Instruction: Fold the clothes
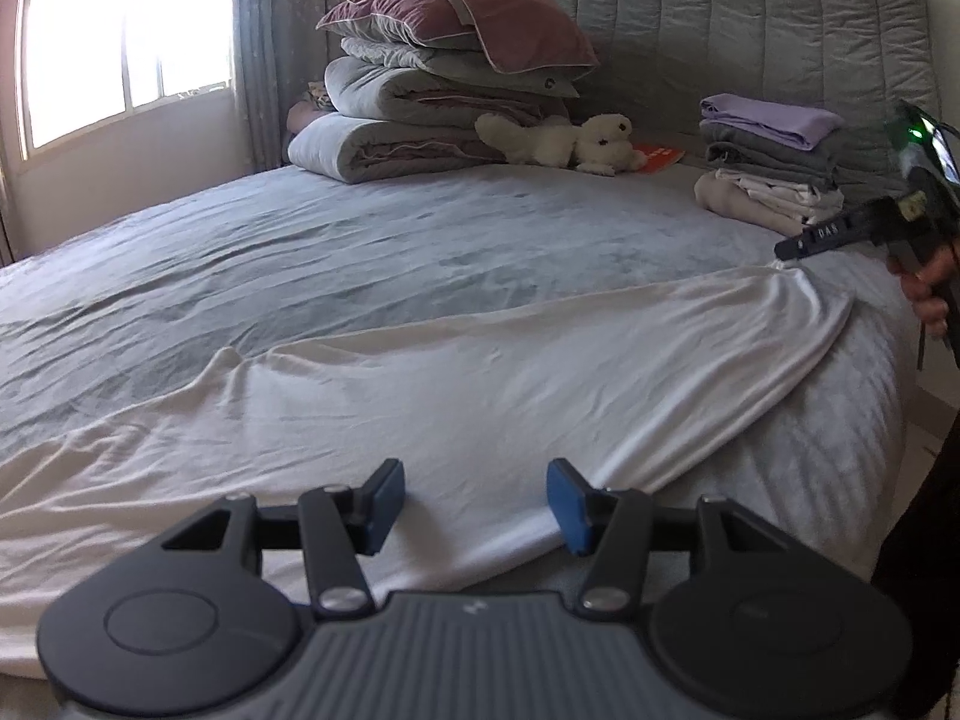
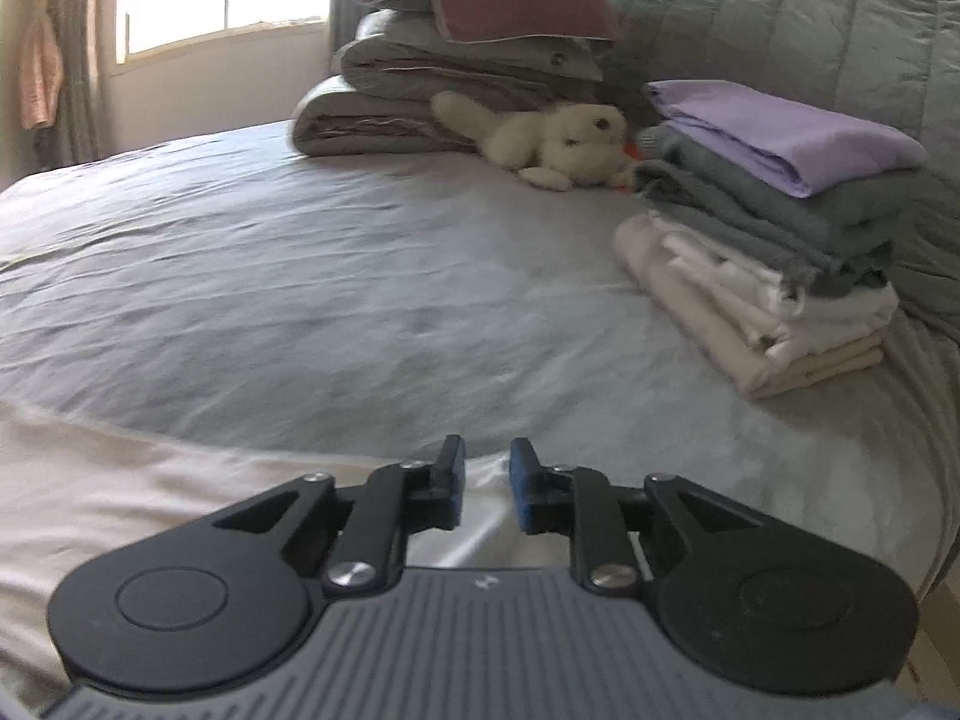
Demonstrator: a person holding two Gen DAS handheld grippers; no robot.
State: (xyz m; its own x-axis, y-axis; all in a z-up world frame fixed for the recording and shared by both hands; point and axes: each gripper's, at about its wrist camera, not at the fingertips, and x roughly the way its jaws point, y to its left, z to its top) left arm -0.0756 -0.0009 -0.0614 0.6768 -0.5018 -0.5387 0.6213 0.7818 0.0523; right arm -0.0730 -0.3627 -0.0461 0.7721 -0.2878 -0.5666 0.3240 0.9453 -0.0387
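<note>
Two grippers are at work over the bed (image 1: 360,252), where a white garment (image 1: 480,384) lies spread across the near side of the grey sheet, one end running off to the left and the other drawn up to a point at the right edge. The left gripper (image 1: 474,504) hovers low over the near hem with its fingers (image 1: 567,507) apart; the cloth lies beneath them and nothing is pinched. The right gripper (image 2: 486,489) sits at the far corner. Its fingers (image 2: 523,495) stand a little apart, with a pale fold of the garment showing in the gap, and I see no pad pressing on it. From the left side its tip appears to rest right at the bunched corner, though whether it touches I cannot tell.

The garment looks thin, light and limp, probably a soft knit. It will sag and stretch rather than hold a line, and it may drag on the sheet. I would take it by the hem or a corner, both ends at once, and lift enough to clear the bed. A stack (image 2: 774,240) of folded clothes waits near the headboard, beside a plush toy (image 2: 558,144).
</note>
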